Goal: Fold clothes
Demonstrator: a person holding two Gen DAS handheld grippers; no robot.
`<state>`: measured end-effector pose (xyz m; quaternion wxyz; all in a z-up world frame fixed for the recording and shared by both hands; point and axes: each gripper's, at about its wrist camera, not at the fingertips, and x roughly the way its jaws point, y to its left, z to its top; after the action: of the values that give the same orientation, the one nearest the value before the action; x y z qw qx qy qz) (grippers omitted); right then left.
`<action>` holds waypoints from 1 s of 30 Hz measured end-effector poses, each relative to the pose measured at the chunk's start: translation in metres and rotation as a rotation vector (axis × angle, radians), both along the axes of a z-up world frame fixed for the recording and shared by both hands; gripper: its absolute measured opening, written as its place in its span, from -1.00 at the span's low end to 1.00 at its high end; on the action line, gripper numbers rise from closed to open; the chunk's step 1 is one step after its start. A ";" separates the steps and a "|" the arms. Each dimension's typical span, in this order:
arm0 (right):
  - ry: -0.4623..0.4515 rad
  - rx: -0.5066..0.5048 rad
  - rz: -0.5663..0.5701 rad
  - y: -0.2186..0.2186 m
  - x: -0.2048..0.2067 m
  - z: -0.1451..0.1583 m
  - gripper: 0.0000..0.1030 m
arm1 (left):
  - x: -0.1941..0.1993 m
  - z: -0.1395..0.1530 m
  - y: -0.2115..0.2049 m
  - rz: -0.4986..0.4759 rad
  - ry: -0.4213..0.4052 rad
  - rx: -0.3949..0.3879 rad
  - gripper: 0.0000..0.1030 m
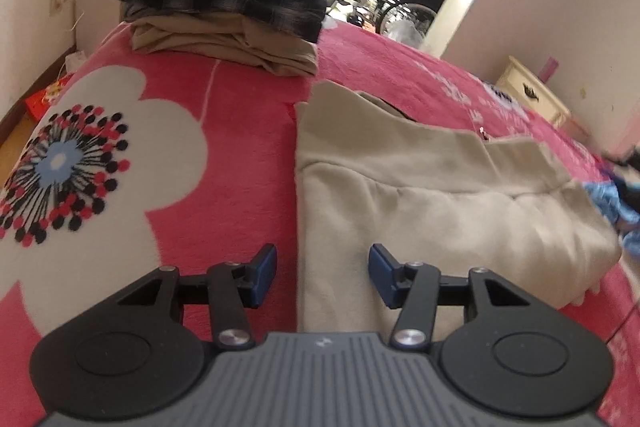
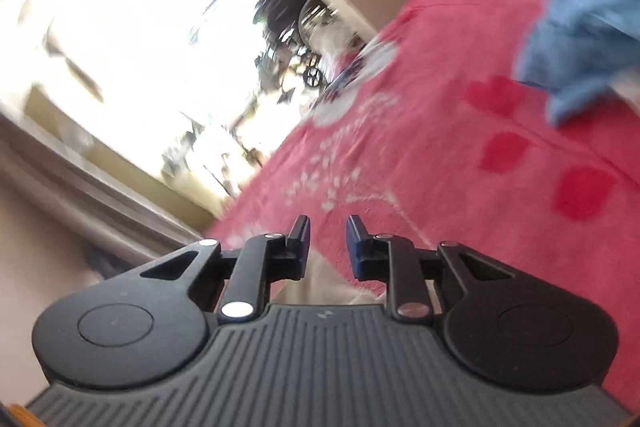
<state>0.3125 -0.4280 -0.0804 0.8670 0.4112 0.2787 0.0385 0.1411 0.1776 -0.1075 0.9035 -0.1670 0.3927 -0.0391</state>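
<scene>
Nearest to the left wrist camera, the left gripper (image 1: 322,275) is seen with its jaws standing apart and nothing between them; it is held just over the near left edge of the beige garment (image 1: 420,195), probably so that this edge can be taken for the next fold. The beige garment is laid flat on the bed (image 1: 248,115), on the pink flowered blanket, already folded at least once, with a pocket or zip part visible on its upper layer. Its flat position seems chosen so that the folds stay straight. In the right wrist view, which is much blurred, the right gripper (image 2: 328,243) is seen with a narrow gap between its jaws, and no cloth is pinched there; a small piece of beige cloth shows just below the jaws, but contact cannot be told. Farther to the right a crumpled blue garment (image 2: 592,27) lies on the bed, apparently waiting for its turn. At the far side of the bed a stack of folded clothes (image 1: 224,7) is kept, well apart from the working place, so that finished pieces are not disturbed. Beyond it a cream bedside cabinet (image 1: 532,95) stands by the wall.
</scene>
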 end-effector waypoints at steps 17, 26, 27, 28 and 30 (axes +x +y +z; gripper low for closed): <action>0.176 0.399 0.082 0.004 -0.158 -0.091 0.38 | -0.046 -0.035 -0.003 0.103 0.108 -0.543 0.51; 0.126 0.446 -0.035 0.000 -0.143 -0.097 0.50 | -0.033 -0.044 -0.008 0.230 -0.010 -0.561 0.58; 0.121 0.443 -0.051 0.001 -0.140 -0.098 0.51 | -0.031 -0.042 -0.013 0.227 -0.022 -0.526 0.57; 0.117 0.428 -0.057 0.005 -0.133 -0.101 0.51 | -0.029 -0.041 -0.015 0.235 -0.034 -0.502 0.52; 0.111 0.373 -0.063 0.011 -0.127 -0.100 0.32 | -0.023 -0.039 -0.022 0.308 -0.049 -0.443 -0.15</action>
<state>0.1855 -0.4173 -0.1802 0.7599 0.5746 0.3013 0.0397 0.1178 0.1558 -0.1466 0.8493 -0.4175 0.3228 0.0096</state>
